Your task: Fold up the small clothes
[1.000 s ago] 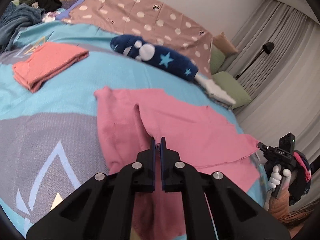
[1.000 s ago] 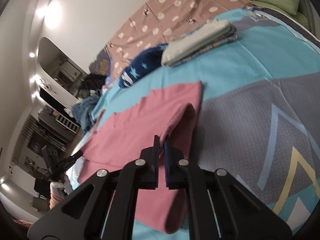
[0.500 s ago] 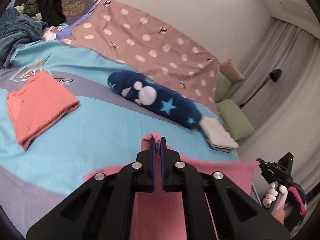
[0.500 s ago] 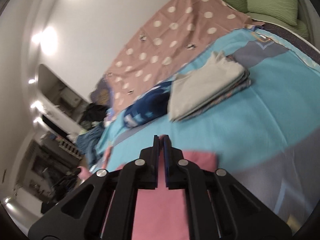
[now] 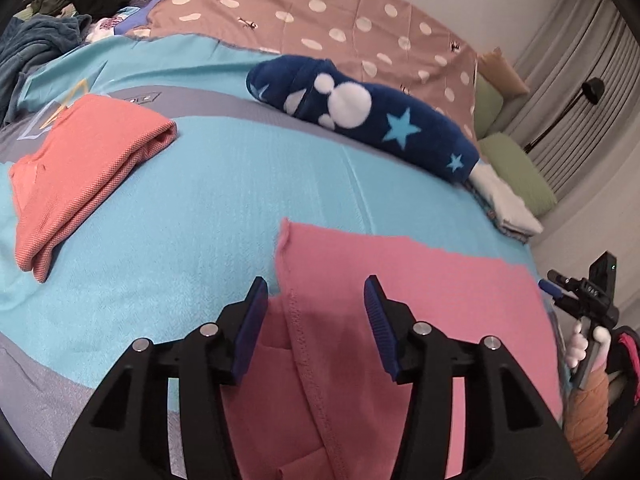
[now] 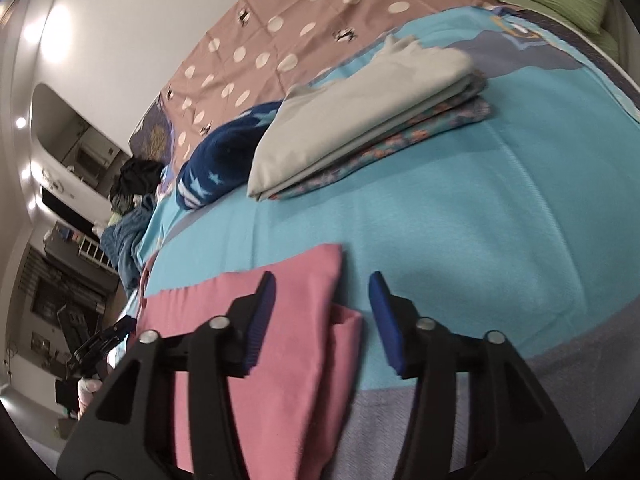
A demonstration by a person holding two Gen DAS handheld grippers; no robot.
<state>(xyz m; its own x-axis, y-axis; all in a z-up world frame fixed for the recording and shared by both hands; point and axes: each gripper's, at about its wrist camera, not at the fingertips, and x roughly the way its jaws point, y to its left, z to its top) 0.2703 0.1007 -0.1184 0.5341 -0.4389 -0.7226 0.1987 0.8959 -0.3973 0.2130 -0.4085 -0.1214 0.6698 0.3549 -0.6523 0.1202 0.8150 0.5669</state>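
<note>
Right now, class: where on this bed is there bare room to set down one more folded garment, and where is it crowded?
The widest bare patch is the turquoise cover between the orange fold, the navy roll and the pink garment. A second lies right of the pink garment, below the grey stack. The far-left corner is crowded with a clothes heap.

The pink garment (image 5: 400,320) runs off the near edge. The patterned cloth (image 6: 420,136) is mostly hidden beneath the grey one (image 6: 360,108).
</note>
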